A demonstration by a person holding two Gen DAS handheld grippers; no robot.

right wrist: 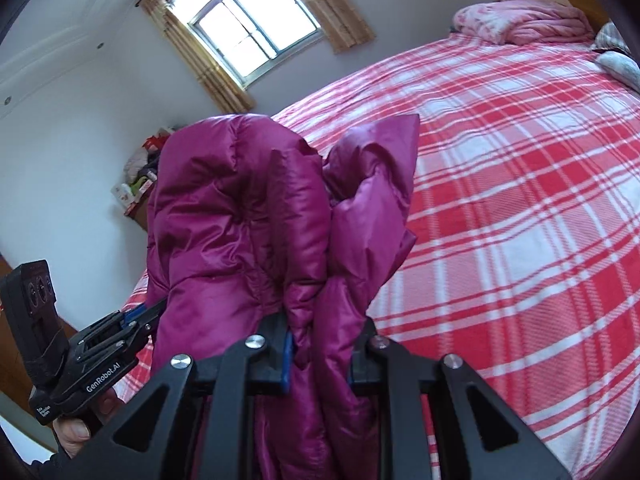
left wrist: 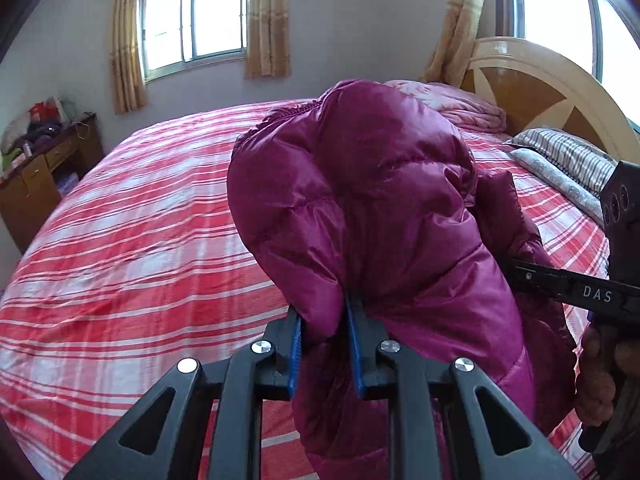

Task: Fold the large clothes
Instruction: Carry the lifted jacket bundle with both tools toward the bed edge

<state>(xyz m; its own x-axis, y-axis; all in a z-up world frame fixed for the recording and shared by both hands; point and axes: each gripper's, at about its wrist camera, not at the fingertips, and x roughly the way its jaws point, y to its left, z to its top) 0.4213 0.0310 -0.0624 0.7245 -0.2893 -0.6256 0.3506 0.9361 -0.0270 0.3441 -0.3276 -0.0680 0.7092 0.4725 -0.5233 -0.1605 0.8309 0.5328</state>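
Magenta quilted fabric fills the middle of both wrist views: the puffy jacket [left wrist: 360,200] hangs bunched in the air in front of you, lifted clear above the bed [left wrist: 132,216] with its red and white checked cover. Your left claw [left wrist: 323,344] is clenched on a fold of the jacket, the blue pads [left wrist: 295,344] pressing the padded cloth from both sides. Your right claw [right wrist: 320,356] is likewise clamped on a gathered bundle of the same jacket, with cloth spilling down between and below its black fingers. In the left wrist view your right claw comes in from the right edge, its tip buried in the jacket, with your hand [left wrist: 596,376] wrapped round its handle. In the right wrist view your left claw [right wrist: 140,316] reaches in from the lower left and bites the jacket's near edge. At the head of the bed lie a folded pink blanket [left wrist: 468,108] and a striped pillow [left wrist: 568,156], against a curved wooden headboard [left wrist: 556,80]. A wooden desk [left wrist: 44,172] cluttered with small things stands beside the bed, under a curtained window [left wrist: 192,20].
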